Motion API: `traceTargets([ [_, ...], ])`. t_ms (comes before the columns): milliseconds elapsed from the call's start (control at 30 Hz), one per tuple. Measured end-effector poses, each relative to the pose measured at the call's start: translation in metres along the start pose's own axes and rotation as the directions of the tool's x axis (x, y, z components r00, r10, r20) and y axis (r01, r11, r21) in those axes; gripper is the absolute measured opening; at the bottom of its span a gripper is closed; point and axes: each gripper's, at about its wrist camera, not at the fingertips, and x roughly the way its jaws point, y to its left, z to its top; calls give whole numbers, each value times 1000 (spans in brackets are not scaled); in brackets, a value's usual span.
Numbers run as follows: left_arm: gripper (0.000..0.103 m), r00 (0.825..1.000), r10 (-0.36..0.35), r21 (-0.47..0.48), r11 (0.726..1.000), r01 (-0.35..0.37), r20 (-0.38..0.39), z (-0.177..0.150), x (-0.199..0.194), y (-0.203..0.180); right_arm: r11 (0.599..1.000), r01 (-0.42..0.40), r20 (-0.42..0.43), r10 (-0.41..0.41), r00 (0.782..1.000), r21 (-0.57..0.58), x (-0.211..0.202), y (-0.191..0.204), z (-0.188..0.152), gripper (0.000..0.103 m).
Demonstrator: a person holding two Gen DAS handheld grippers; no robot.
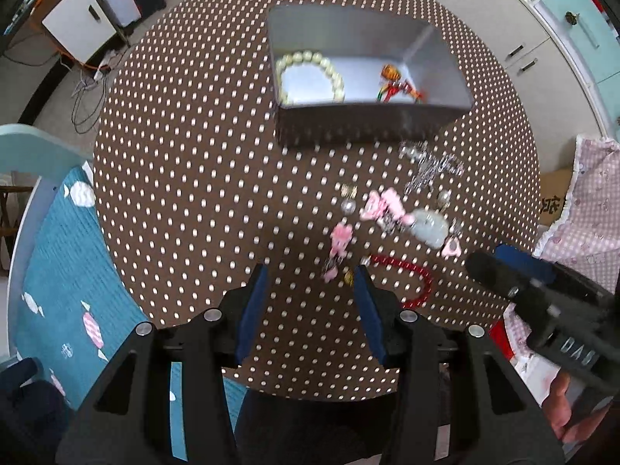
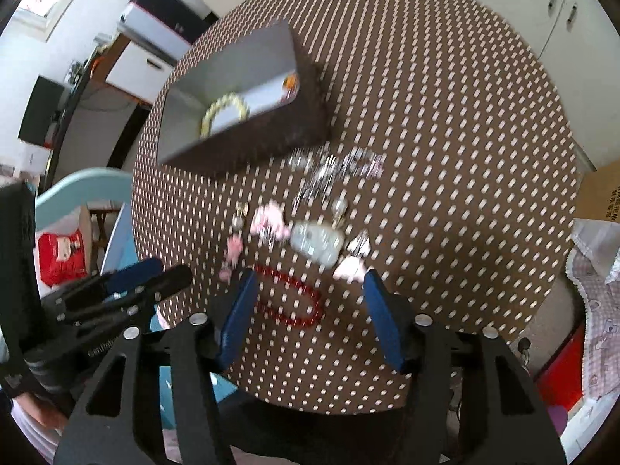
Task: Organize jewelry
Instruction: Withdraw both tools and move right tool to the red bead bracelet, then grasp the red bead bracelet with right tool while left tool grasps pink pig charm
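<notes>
Brown polka-dot cloth covers the round table; on it stands an open grey box that already holds a pale bead bracelet and a small orange-and-red trinket; the rest of the jewelry lies loose on the cloth just in front of the box.

That loose cluster includes a red bead bracelet, pink charms, a pale jade-like pendant, a pearl earring and a tangle of silvery chain; motion blur hides finer detail.

Both tools are empty; the left gripper has its blue pads wide apart over bare cloth near the pink pieces; the right gripper is equally spread, its fingers straddling the red bracelet from above.

Judging by this, 2 items are stowed and the red bracelet looks like the next pick; the right gripper would need to drop to the cloth, close on the beads and carry them to the box; the strand is limp and may sag or slip.
</notes>
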Motion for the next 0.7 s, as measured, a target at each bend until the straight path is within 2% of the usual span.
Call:
traceTargets([
  [67,47,1000,1,1,1000,-1,-12,-4,4,2,1000,-4,-26,3,1000,-17,9,5,-8,43],
  [300,47,999,-1,-2,1000,1,-52,-18,17,11,991,98,-64,-104,993,-93,38,15,-22,29],
  [400,47,998,4,1,1000,-3,-59,-22,20,14,979,159,-28,-163,986,-126,42,18,-24,27],
  [567,47,998,12,7,1000,-12,-65,-26,24,16,971,171,0,-173,985,-170,47,26,-28,22],
  [700,47,997,15,9,1000,-14,-73,-29,29,11,920,251,70,-241,968,-301,49,48,-42,16],
])
